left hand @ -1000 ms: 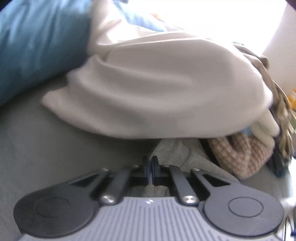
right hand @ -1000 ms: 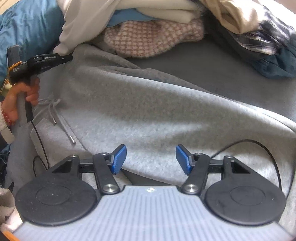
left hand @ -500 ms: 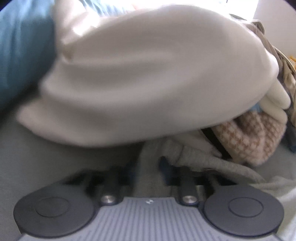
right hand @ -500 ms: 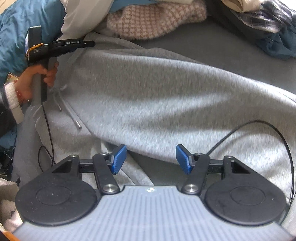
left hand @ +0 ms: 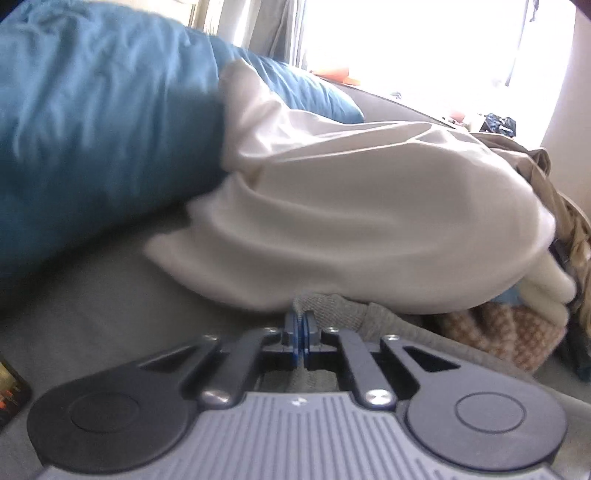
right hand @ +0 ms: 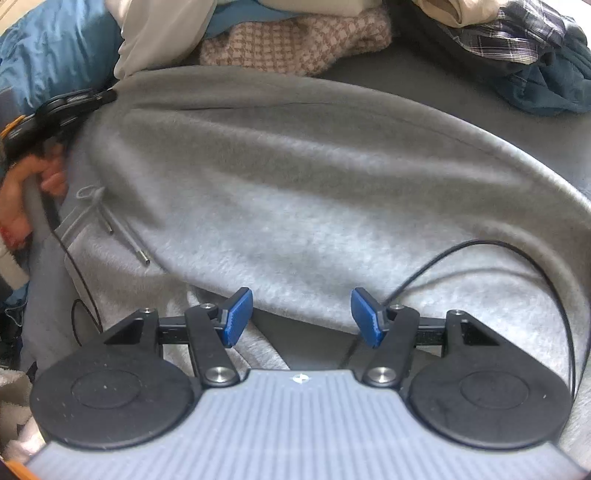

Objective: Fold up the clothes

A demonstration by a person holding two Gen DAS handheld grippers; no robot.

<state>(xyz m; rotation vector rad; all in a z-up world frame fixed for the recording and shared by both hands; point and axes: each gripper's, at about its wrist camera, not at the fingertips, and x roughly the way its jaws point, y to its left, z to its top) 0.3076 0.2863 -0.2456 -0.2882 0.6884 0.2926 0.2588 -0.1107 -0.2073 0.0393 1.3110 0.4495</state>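
Grey sweatpants (right hand: 303,192) lie spread across the dark bed surface, with drawstrings (right hand: 122,232) at the waistband on the left. My left gripper (left hand: 303,325) is shut on the grey waistband edge (left hand: 332,310), low against the bed, just under a cream garment (left hand: 369,221). It also shows in the right wrist view (right hand: 74,107), at the pants' upper left corner. My right gripper (right hand: 301,317) is open and empty, just above the near edge of the pants, its blue fingertips (right hand: 236,317) apart.
A blue duvet (left hand: 92,129) lies left. A clothes pile sits behind: pink checked knit (right hand: 295,44), plaid shirt (right hand: 517,33), dark blue garment (right hand: 554,85). A black cable (right hand: 480,251) loops over the pants on the right. A phone (left hand: 11,391) lies at far left.
The left gripper opened briefly on the waistband, then shut on it again and pulled it back from the cream garment. The right gripper stayed open, nearly still.
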